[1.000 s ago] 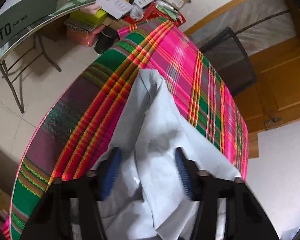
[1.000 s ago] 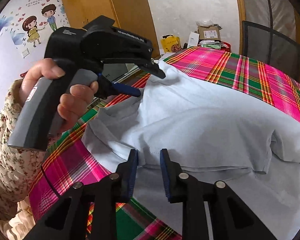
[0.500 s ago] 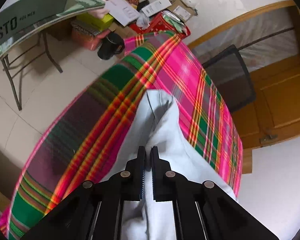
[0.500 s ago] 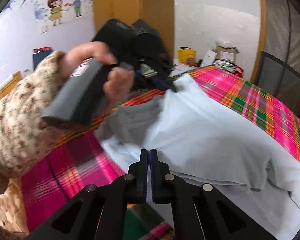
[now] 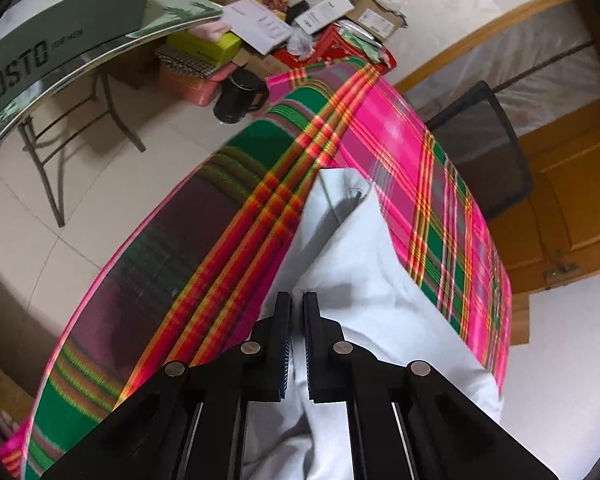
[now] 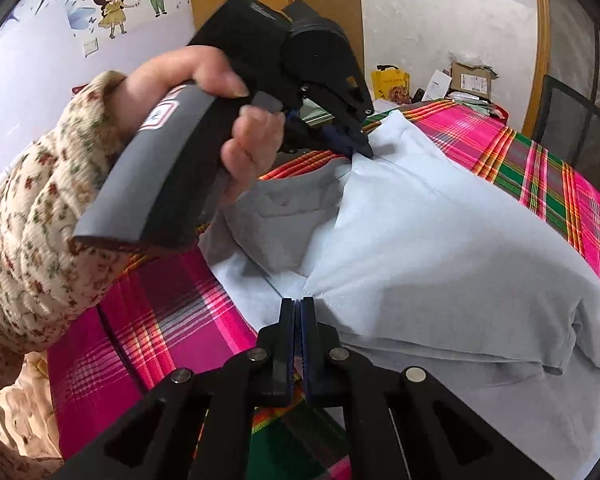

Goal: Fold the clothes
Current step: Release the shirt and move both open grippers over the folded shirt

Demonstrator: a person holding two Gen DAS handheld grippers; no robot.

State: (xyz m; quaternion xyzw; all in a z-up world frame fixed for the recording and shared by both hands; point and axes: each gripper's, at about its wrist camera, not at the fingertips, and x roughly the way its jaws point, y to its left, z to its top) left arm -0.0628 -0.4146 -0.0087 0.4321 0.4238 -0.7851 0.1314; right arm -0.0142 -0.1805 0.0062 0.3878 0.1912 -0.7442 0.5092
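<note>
Left hand-held gripper (image 5: 297,300) angled down, pinching pale shirt (image 5: 364,264), right hand-held gripper (image 6: 297,304) opening, pinching hem

The pale blue shirt (image 5: 364,280) runs off the bottom edge in the left wrist view, its lower part hidden behind the left gripper (image 5: 297,300). The plaid cloth (image 5: 236,216) blurs along its stripes. In the right wrist view, the floral sleeve (image 6: 32,216) is cut off at the left.

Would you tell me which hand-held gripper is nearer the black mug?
Left. The left hand-held gripper pinches the shirt toward the mug; the right hand-held gripper pinches the near edge.
</note>
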